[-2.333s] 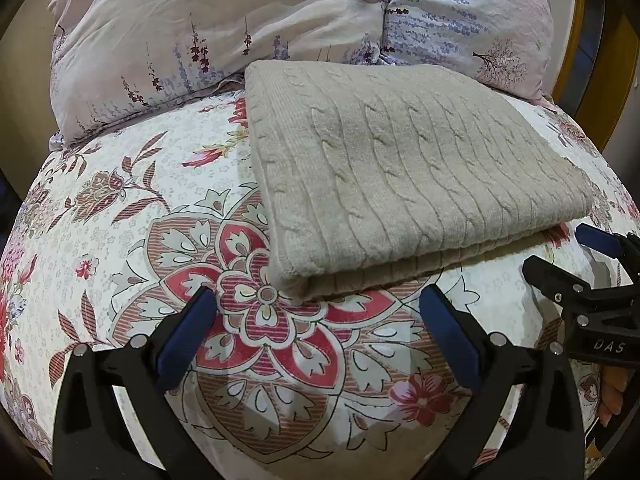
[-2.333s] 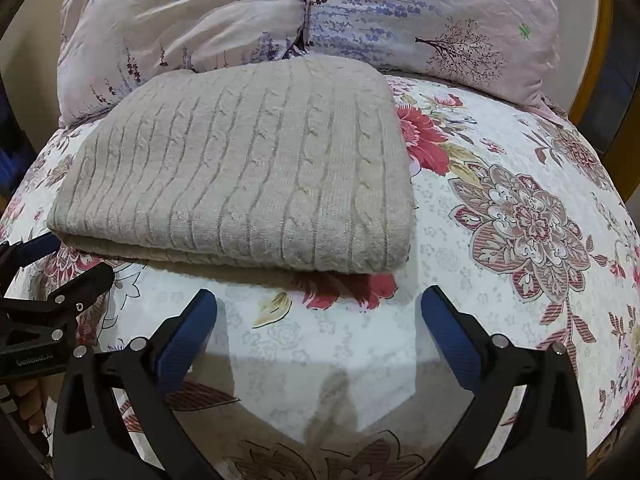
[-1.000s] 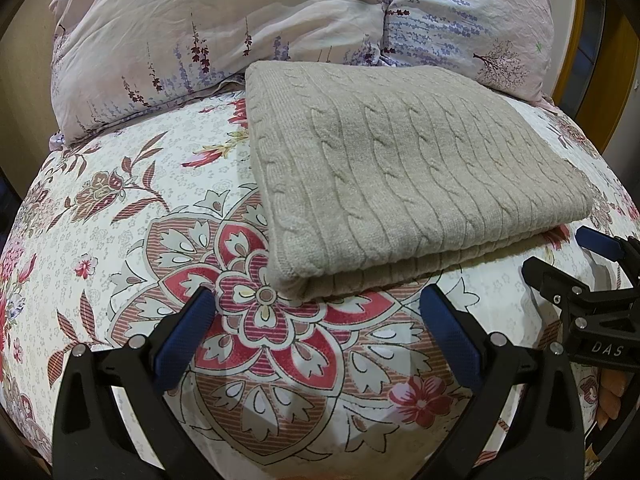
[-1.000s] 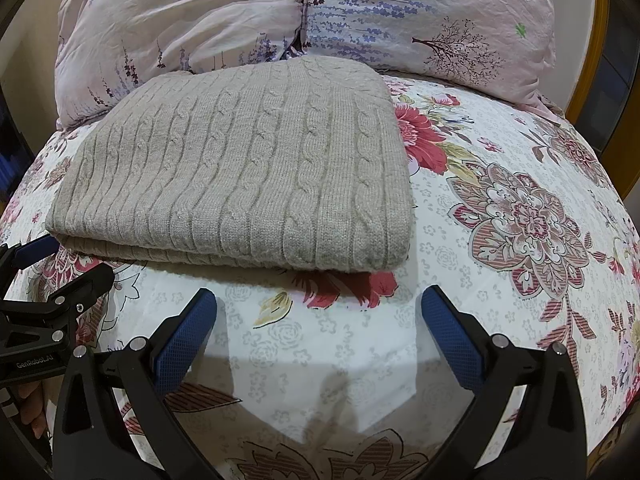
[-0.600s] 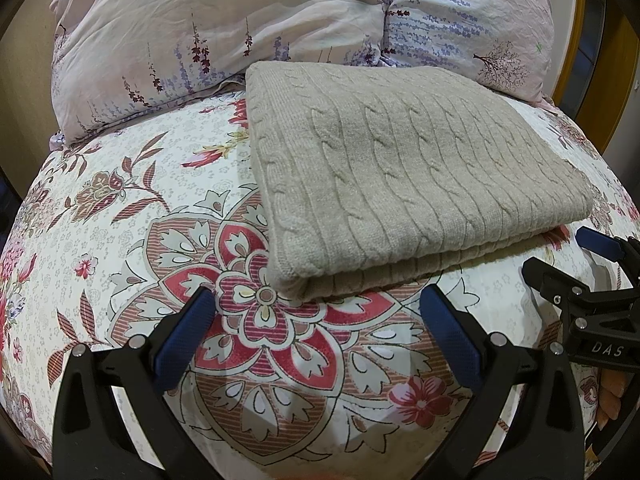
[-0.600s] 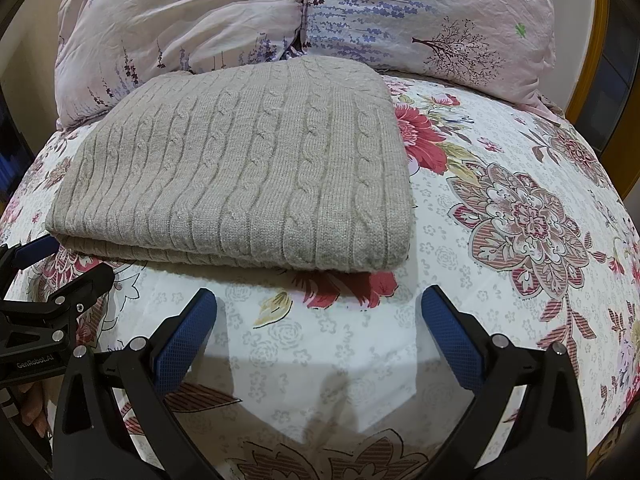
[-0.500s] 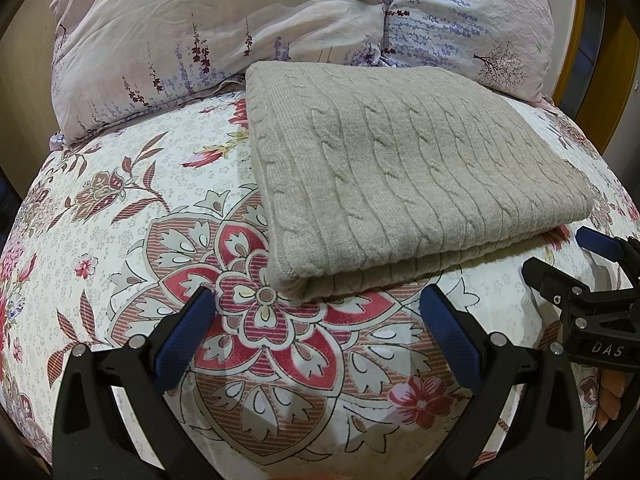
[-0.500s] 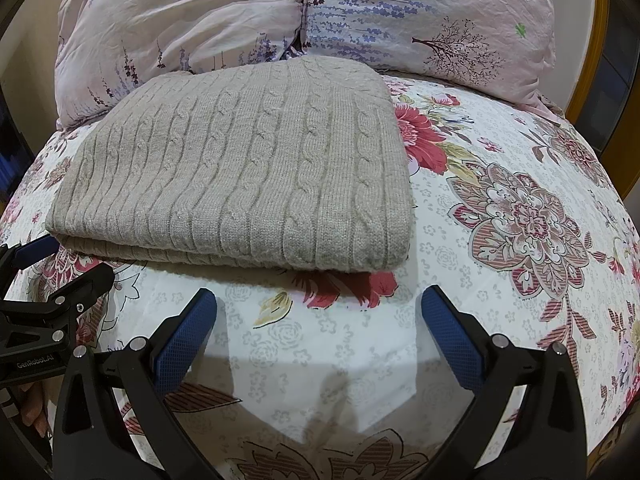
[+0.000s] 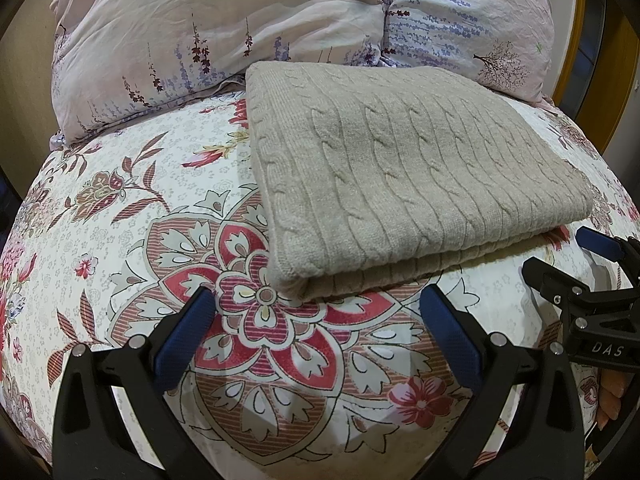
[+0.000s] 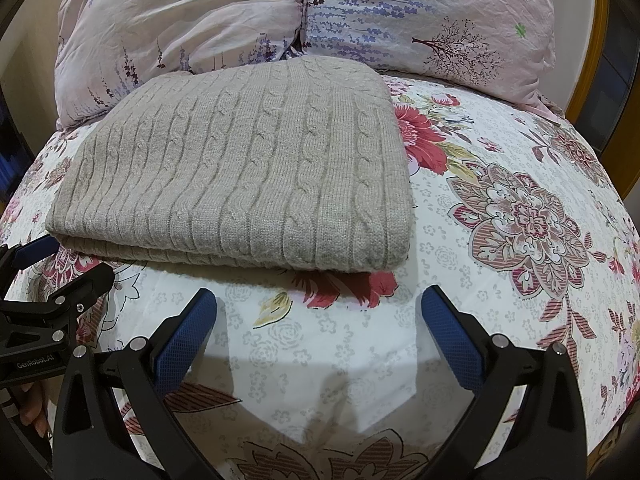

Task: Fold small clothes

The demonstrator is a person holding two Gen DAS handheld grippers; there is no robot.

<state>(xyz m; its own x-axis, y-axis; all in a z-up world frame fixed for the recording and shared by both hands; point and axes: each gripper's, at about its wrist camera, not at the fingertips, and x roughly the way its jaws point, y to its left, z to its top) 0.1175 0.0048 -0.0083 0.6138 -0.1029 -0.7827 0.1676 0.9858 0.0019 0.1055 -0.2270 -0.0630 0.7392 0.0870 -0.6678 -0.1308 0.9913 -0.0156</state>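
A beige cable-knit sweater (image 9: 404, 168) lies folded into a flat rectangle on the flowered bedspread (image 9: 132, 240); it also shows in the right wrist view (image 10: 248, 176). My left gripper (image 9: 316, 312) is open and empty, just short of the sweater's near left corner. My right gripper (image 10: 318, 312) is open and empty, a little before the sweater's near right edge. Each gripper shows at the side of the other's view: the right one (image 9: 576, 264) and the left one (image 10: 56, 264).
Two pale flowered pillows (image 9: 224, 28) (image 10: 432, 12) stand against the back of the bed behind the sweater. A yellow wooden frame (image 9: 616, 80) rises at the right. The bedspread (image 10: 520, 216) extends to the right of the sweater.
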